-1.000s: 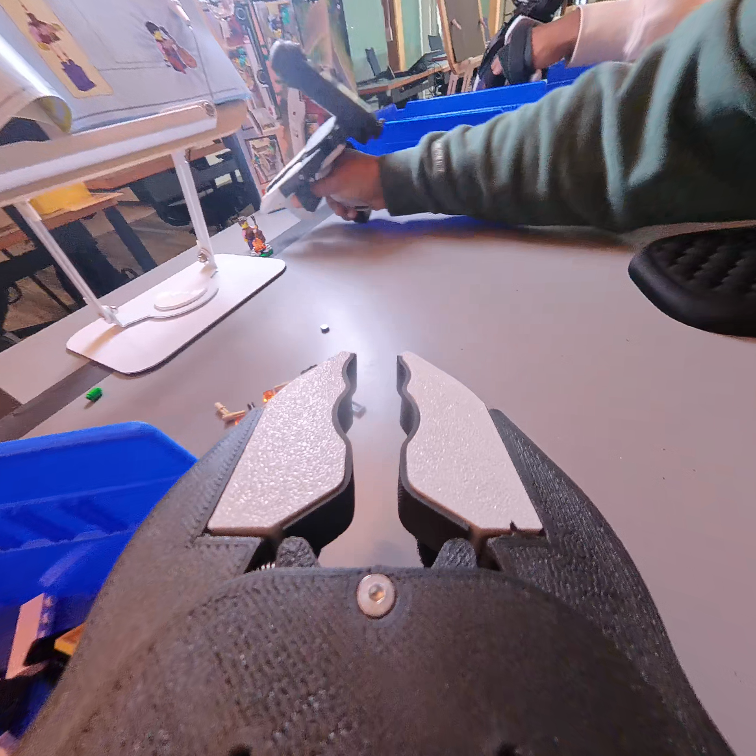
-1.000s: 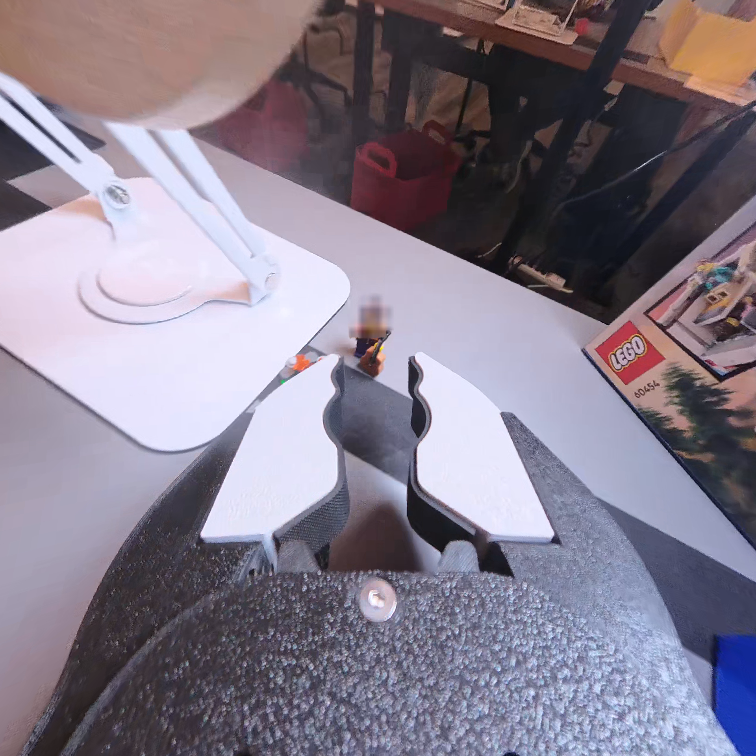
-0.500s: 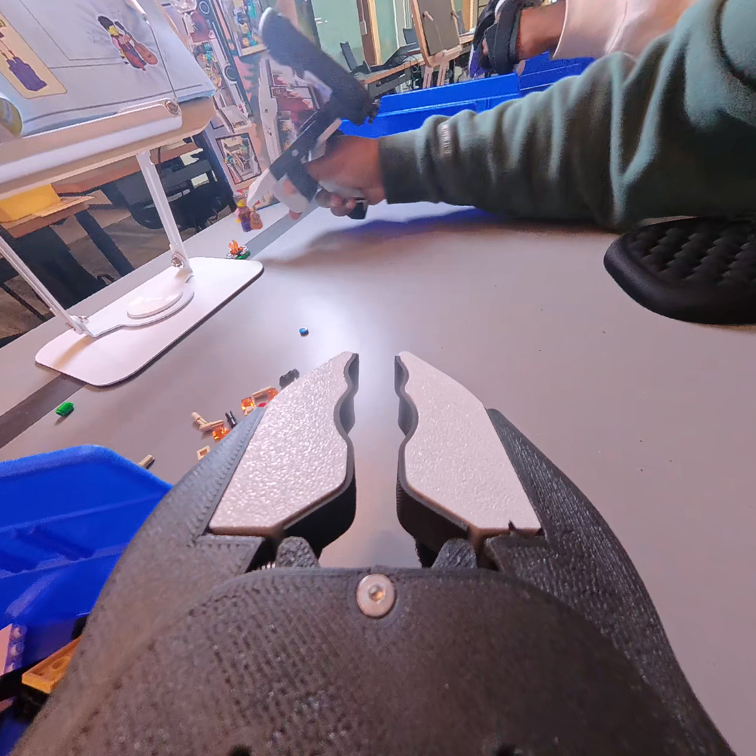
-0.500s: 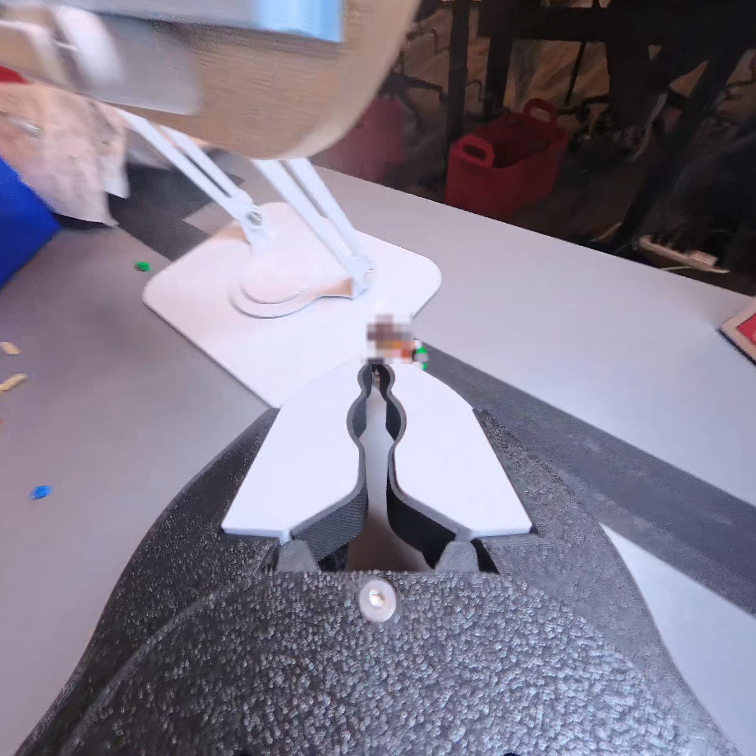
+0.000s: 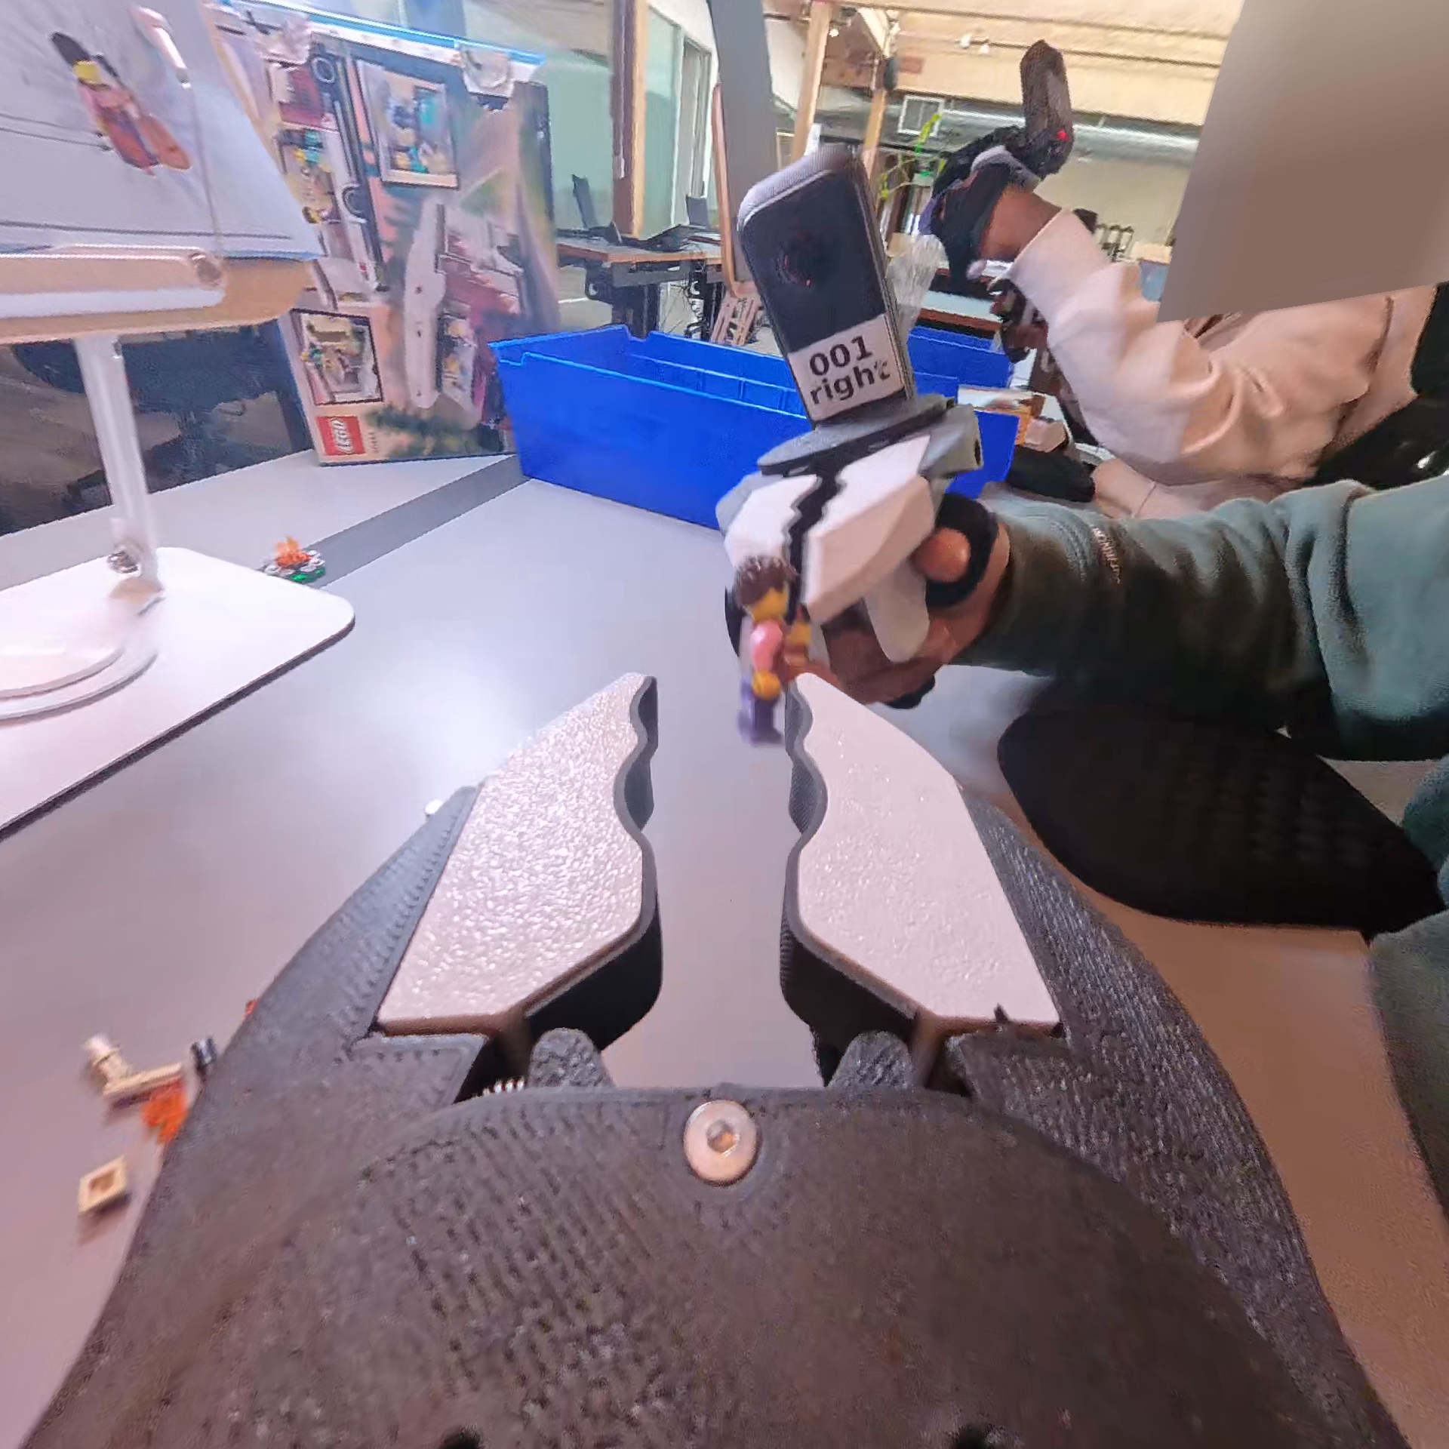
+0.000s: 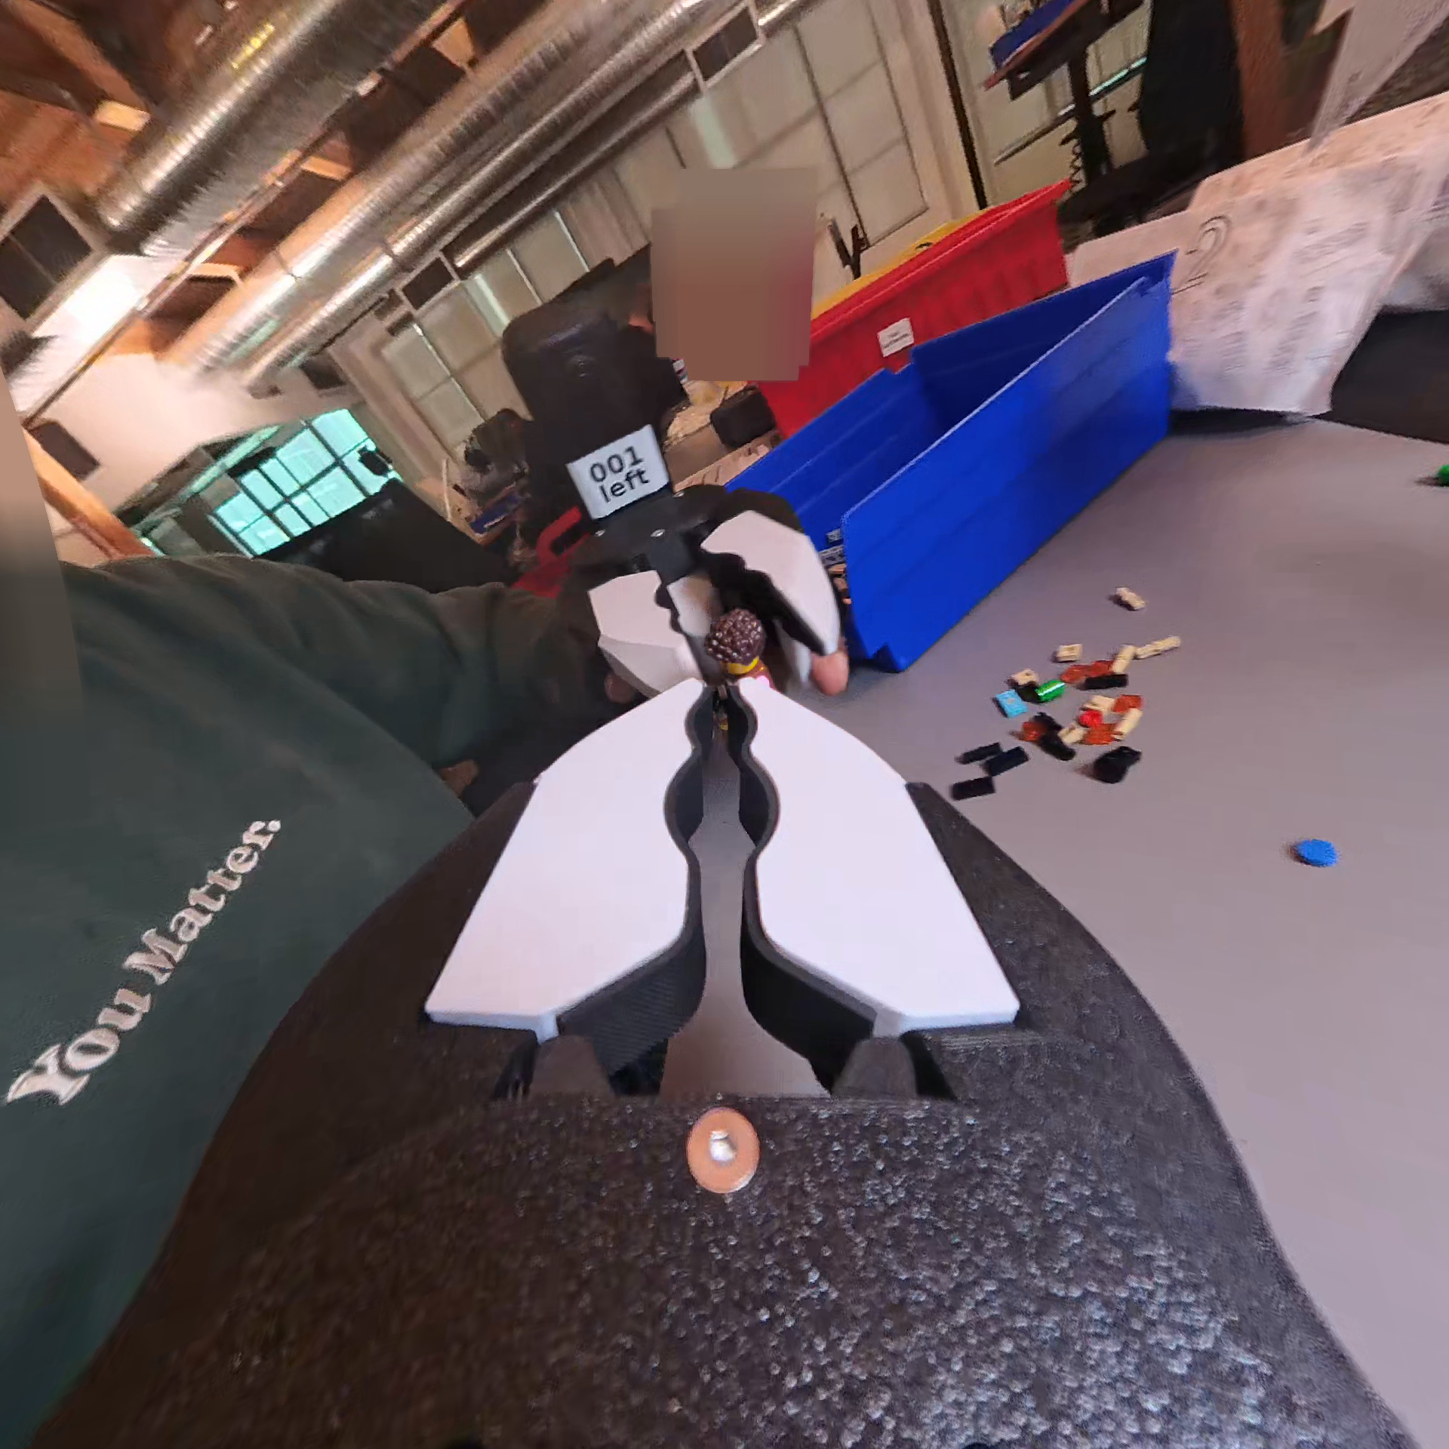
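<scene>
My right gripper (image 6: 721,694) is shut on a small toy figure (image 6: 735,639) with brown hair, a yellow head, a pink top and purple legs. It holds the figure by the body, up in the air. In the left wrist view the right gripper (image 5: 796,584) hangs the figure (image 5: 764,651) just in front of my left gripper (image 5: 721,698), the legs close beside its right fingertip (image 5: 815,713). The left gripper is open and empty; its pads do not press the figure. It also shows in the right wrist view (image 6: 729,619), jaws apart, right behind the figure.
A white stand base (image 5: 196,627) sits at the left, with a small orange and green build (image 5: 294,561) beside it. Blue bins (image 5: 627,408) and a toy box (image 5: 408,274) stand behind. Loose small pieces (image 6: 1074,706) lie on the grey table (image 6: 1254,1019). A black mesh pad (image 5: 1176,800) lies at the right. Less than 4 cm separates the two grippers' tips.
My right gripper closed on the figure near the stand base, lifted it and carried it over to the left gripper. The left jaws opened wider.
</scene>
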Tool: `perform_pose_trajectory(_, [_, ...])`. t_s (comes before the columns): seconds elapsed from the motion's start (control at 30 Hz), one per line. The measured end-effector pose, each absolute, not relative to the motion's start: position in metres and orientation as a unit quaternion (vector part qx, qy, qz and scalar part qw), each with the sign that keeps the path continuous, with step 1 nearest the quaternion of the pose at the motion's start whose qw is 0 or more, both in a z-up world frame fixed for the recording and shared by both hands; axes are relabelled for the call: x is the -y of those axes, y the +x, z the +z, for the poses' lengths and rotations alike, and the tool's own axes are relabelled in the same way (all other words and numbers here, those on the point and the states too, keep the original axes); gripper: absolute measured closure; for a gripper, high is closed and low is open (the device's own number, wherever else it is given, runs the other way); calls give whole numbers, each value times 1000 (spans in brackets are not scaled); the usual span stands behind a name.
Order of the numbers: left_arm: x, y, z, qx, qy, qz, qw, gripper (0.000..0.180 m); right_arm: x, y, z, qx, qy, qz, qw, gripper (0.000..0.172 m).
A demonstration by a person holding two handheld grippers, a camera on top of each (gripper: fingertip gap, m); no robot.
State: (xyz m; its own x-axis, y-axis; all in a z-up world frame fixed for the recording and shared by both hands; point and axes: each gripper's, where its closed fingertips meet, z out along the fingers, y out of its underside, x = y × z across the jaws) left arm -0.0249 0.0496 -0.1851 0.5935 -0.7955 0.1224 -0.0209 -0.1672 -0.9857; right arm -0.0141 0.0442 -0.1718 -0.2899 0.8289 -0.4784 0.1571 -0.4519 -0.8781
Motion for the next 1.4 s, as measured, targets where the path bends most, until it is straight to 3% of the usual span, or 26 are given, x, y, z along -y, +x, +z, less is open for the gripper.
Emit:
perform_pose_trajectory(0.1, [-40, -12, -189, -333, -678, -358, 549, 170, -35, -14, -176, 466, -533, 661, 250, 169])
perform_pose_trajectory(0.3, [-30, -8, -200, -334, -687, -395, 509, 172, -24, -10, -187, 497, -521, 657, 223, 169])
perform_pose_trajectory(0.5, [-36, -13, -219, -297, -722, -418, 465, 171, -26, -15, -207, 582, -501, 547, 334, 169])
perform_pose_trajectory(0.67, [-47, -33, -225, -275, -736, -402, 470, 172, 4, -16, -210, 660, -430, 492, 370, 169])
perform_pose_trajectory(0.87, [-47, -35, -221, -257, -731, -424, 469, 172, -21, -3, -257, 658, -553, 459, 223, 169])
perform_pose_trajectory(1.0, [-47, -35, -229, -246, -735, -437, 456, 172, -30, 1, -280, 668, -595, 398, 204, 167])
perform_pose_trajectory(1.1, [-46, -34, -232, -247, -736, -443, 448, 171, -47, 3, -288, 665, -620, 350, 226, 150])
perform_pose_trajectory(1.2, [-44, -31, -234, -255, -737, -443, 442, 172, -52, 1, -275, 650, -617, 367, 248, 137])
perform_pose_trajectory(1.4, [-36, -20, -240, -322, -735, -391, 451, 172, -41, -9, -223, 581, -582, 505, 261, 139])
